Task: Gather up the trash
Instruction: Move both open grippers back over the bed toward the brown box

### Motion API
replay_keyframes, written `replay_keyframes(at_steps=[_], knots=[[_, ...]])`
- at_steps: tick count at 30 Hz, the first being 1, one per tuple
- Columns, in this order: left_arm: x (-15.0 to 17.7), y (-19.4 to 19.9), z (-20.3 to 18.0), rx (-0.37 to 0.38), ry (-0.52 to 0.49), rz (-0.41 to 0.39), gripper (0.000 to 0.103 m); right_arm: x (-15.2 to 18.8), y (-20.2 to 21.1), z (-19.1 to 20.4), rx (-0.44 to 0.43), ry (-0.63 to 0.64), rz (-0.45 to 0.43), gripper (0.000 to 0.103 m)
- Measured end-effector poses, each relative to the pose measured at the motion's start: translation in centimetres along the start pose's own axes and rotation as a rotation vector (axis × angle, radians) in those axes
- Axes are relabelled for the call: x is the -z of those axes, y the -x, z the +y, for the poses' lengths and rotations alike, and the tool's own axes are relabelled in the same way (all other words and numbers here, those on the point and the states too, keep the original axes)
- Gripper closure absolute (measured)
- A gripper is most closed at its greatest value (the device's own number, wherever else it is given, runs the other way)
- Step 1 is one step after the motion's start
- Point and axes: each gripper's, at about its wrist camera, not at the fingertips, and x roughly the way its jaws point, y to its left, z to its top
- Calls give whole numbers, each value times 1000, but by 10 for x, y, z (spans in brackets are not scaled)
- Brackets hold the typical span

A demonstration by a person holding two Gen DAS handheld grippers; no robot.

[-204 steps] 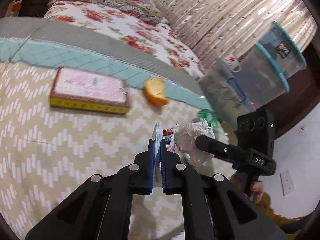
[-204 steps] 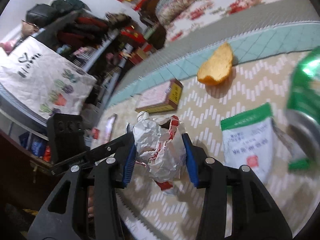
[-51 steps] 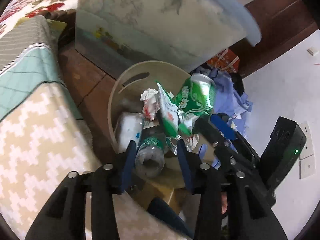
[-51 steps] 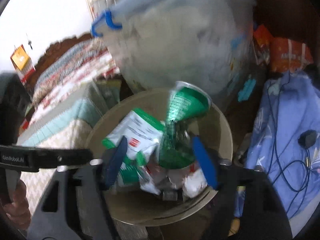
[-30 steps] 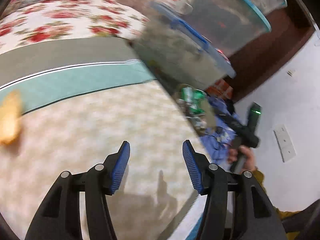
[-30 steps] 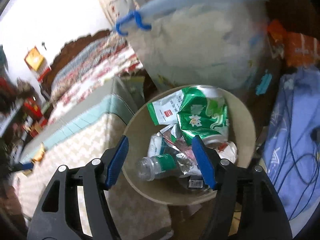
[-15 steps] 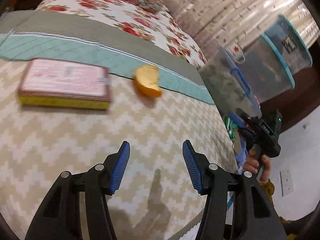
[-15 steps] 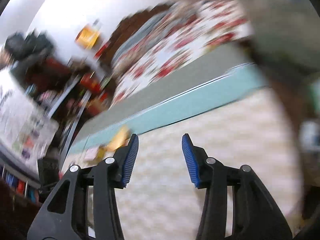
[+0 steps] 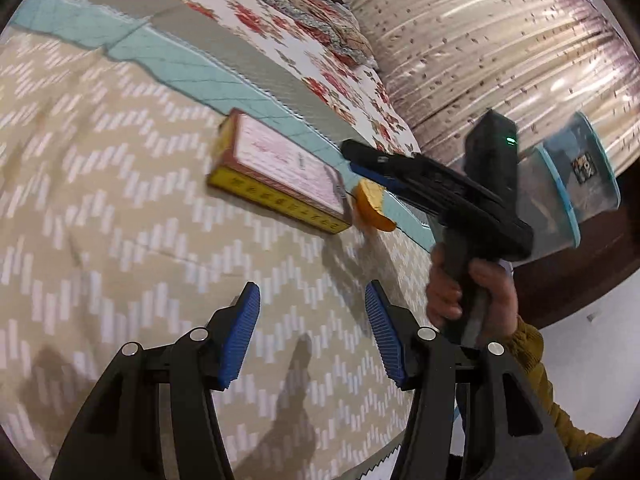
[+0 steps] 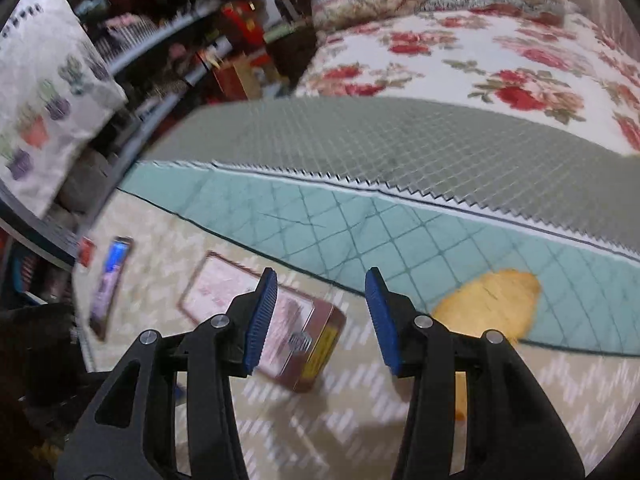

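Left wrist view: the left gripper (image 9: 312, 336) hovers with jaws apart and empty over the beige zigzag-patterned bedspread (image 9: 120, 220). Beyond lie a flat pink-topped box with a yellow side (image 9: 280, 176), its lettering too blurred to read, and an orange peel piece (image 9: 372, 208) touching it. The right gripper (image 10: 320, 316), its jaws having just narrowed with nothing between them, hangs above both.

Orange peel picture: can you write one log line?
left gripper: open, empty | right gripper: open, empty | orange peel: on bed beside box
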Motion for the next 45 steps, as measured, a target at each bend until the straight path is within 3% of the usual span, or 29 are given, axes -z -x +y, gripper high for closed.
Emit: replay_keyframes(at_steps=[3,6,9,11,16,20,25,28,45], knots=[[-1,4,7,20,22,-5,50,9,-12,2,-61,-17,75,52],[-2,9,10,20,31,-21,45,29,-5,16,-76,63,102,48],[-4,14,12,24,46,-40,43,54,1,31,-175,115,163,49],[-4,16,11,16,53,-51,40,70,8,41,-187,168,171,49],[-7,15,4,-26,57,-59,29,104,41,43,-177,189,73,47],[-14,7,-8,-90,24,-62,19,129,60,28,-187,121,12,44],[-16,-8,-17,-163,-17,-57,16,154,67,1,-164,9,-41,42],[-12,-12,-19,-187,-37,-61,14,167,75,-10,-197,-26,-102,42],[-7,-12,-18,-170,-65,-72,9,163,73,-11,-188,-24,-128,38]])
